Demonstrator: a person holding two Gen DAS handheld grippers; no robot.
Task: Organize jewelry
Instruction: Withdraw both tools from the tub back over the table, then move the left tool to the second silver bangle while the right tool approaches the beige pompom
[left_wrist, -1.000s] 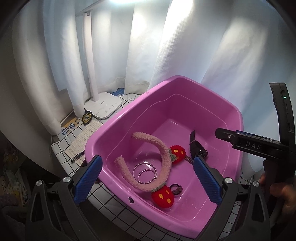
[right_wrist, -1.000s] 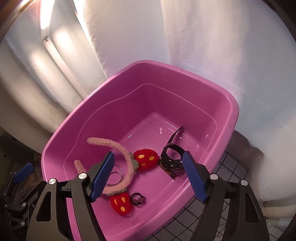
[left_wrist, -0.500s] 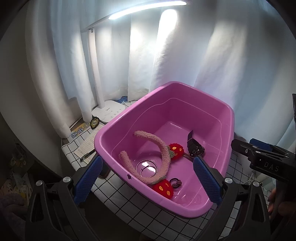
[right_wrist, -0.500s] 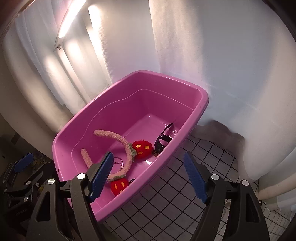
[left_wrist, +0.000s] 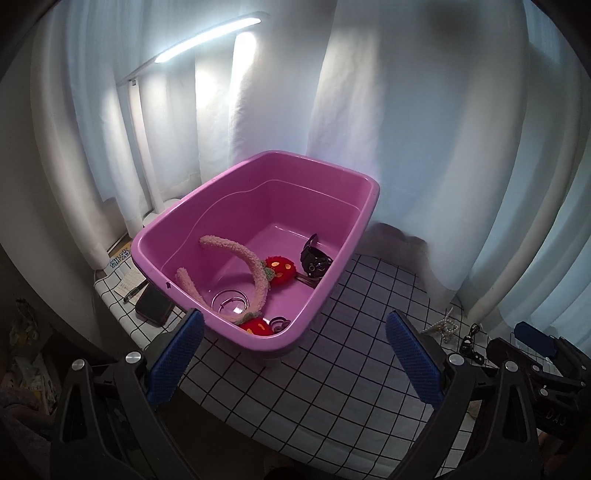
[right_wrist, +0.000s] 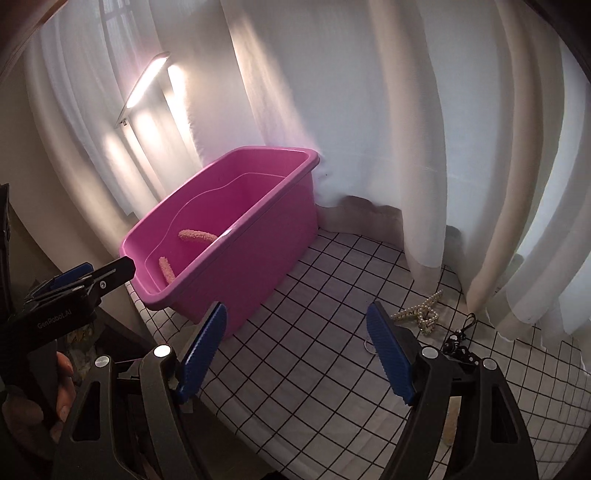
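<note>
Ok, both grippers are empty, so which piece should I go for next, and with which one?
Probably ease the right gripper toward the pearl hair claw. Its jaws are open, and the claw lies loose on the checked cloth just ahead, outside the pink tub.

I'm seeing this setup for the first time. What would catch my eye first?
The bright pink plastic tub on the checked tablecloth, against the white curtains. Inside lies a fuzzy pink headband with red strawberry plushies, beside a black watch. Right of the tub, a pearl hair claw lies on the cloth, just beyond the open right tool.
</note>
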